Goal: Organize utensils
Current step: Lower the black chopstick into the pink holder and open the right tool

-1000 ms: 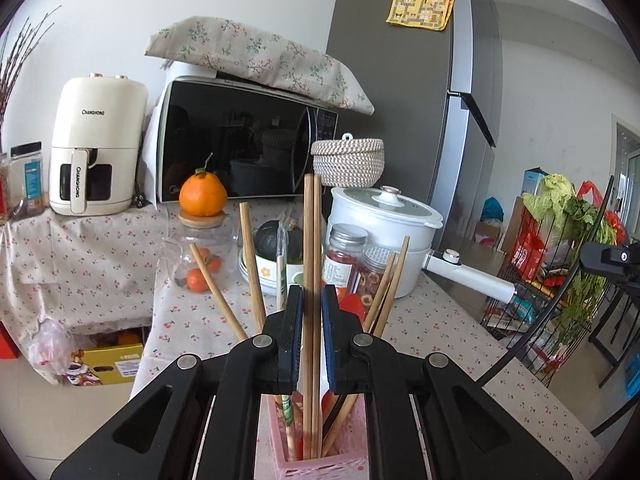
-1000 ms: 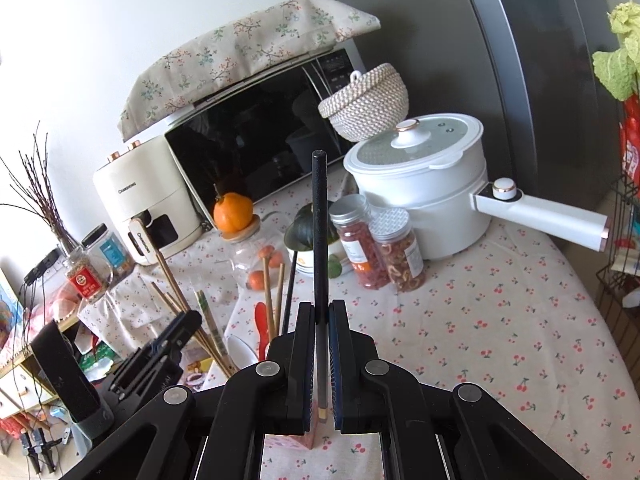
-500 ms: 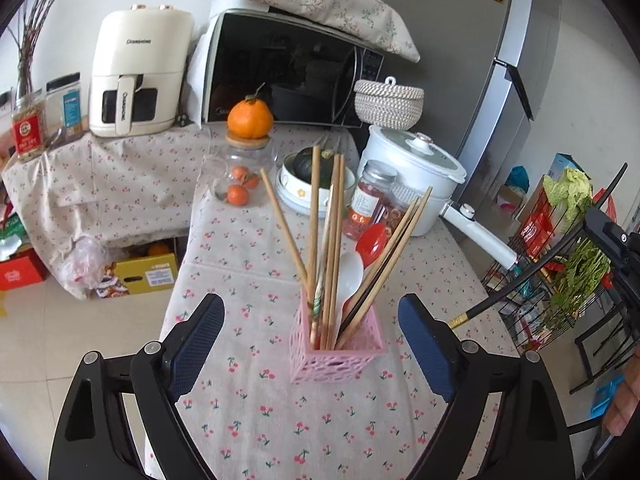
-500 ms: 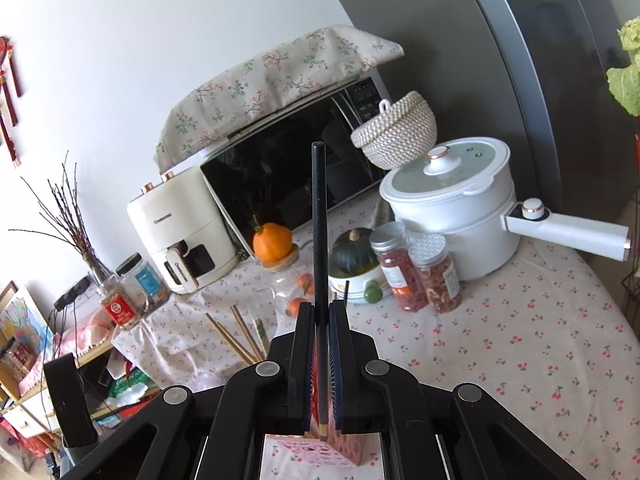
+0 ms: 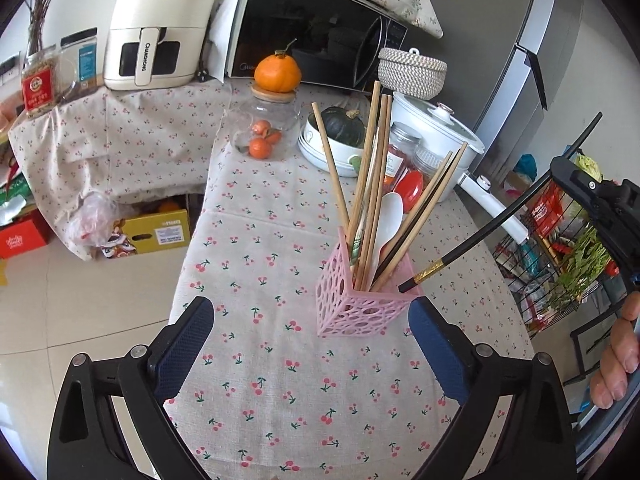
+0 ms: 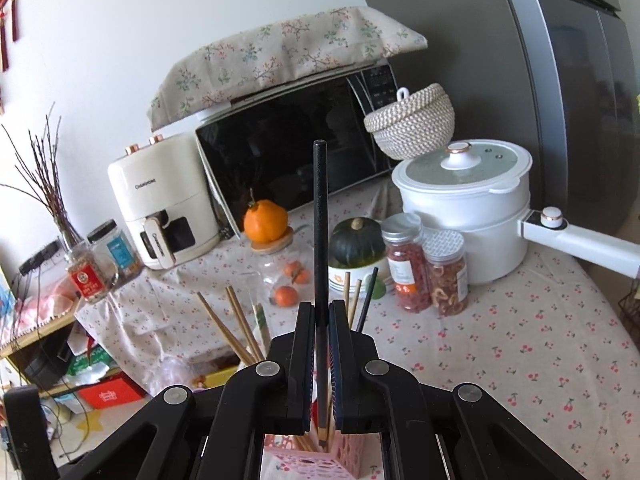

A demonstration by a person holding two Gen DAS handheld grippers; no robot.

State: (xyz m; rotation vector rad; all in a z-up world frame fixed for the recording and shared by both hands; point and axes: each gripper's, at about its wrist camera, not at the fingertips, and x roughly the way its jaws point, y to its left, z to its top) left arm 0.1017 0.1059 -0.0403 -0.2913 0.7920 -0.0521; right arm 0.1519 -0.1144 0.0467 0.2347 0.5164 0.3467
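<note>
Black chopstick [image 6: 320, 240], slim with a gold band near its low end, is pinched firmly between the jaws of the right gripper [image 6: 320, 344], and from the right wrist view it stands nearly upright, long axis running straight along the fingers. Its lower tip hangs right above the pink perforated plastic utensil holder [image 5: 352, 304], at the holder's right-hand rim in the left wrist view, where the stick [image 5: 492, 220] comes slanting down from the upper right. That's the relation to watch: the tip looks poised at the rim's edge, not yet inside, so the coming move, I'd say, needs a small shift toward the holder's middle and then a straight drop along the stick's own axis.

Inside the holder already: a fan of wooden chopsticks [image 5: 372, 184], a darker pair leaning right, a white plastic spoon [image 5: 390, 216] and a red spoon [image 5: 412, 186] behind it. They lean every which way, and a slanted entry could knock against them.

Over on the other side, the left gripper [image 5: 312, 344] hovers low above the cherry-print worktop [image 5: 260, 400], jaws spread wide with nothing between them, the holder standing just beyond and between its blue pads [image 5: 184, 344]. The right gripper is plainly the one doing the work; the left is near enough to steady the holder if it tips.
</note>
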